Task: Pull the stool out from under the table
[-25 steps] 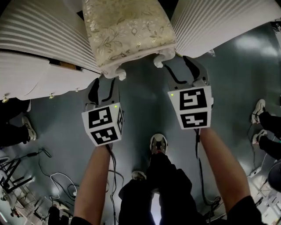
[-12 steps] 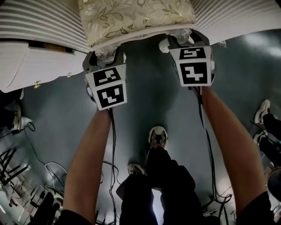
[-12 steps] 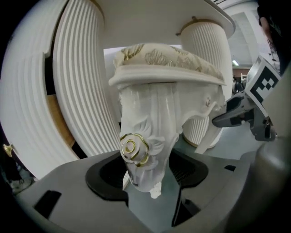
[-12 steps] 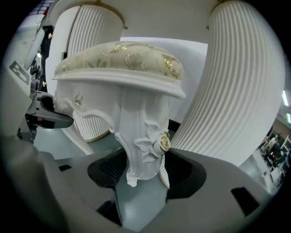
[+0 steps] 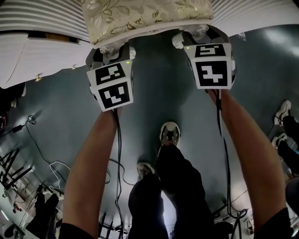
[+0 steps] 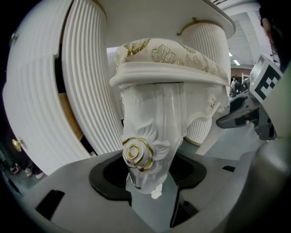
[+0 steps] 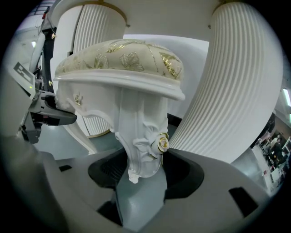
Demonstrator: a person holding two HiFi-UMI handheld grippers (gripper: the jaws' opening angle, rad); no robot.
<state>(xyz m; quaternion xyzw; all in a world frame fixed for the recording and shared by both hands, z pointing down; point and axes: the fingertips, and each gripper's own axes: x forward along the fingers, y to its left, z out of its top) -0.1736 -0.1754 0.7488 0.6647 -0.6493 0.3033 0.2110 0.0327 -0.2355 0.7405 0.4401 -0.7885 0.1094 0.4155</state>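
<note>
The stool (image 5: 140, 14) has a cream cushion with gold leaves and white carved legs, and it stands between the fluted white pedestals of the table (image 5: 42, 23). My left gripper (image 5: 110, 51) reaches round the stool's front left leg (image 6: 150, 150). Its jaws are closing, with the leg between them and dark gaps showing on both sides. My right gripper (image 5: 198, 37) stands round the front right leg (image 7: 141, 141), its jaws wide and the pads apart from the leg. In the gripper views the left gripper (image 6: 148, 175) and right gripper (image 7: 143, 170) each frame a gold rosette on their leg.
The table's fluted pedestals (image 6: 86, 91) (image 7: 227, 91) stand close on either side of the stool. The person's shoes (image 5: 169, 134) are on the grey floor behind the grippers. Cables (image 5: 56, 168) trail at lower left. Another person's shoes (image 5: 285, 112) are at the right edge.
Both grippers have moved forward from just short of the stool to its front legs, which now sit between the jaws. The stool looks closer at the top of the head view.
</note>
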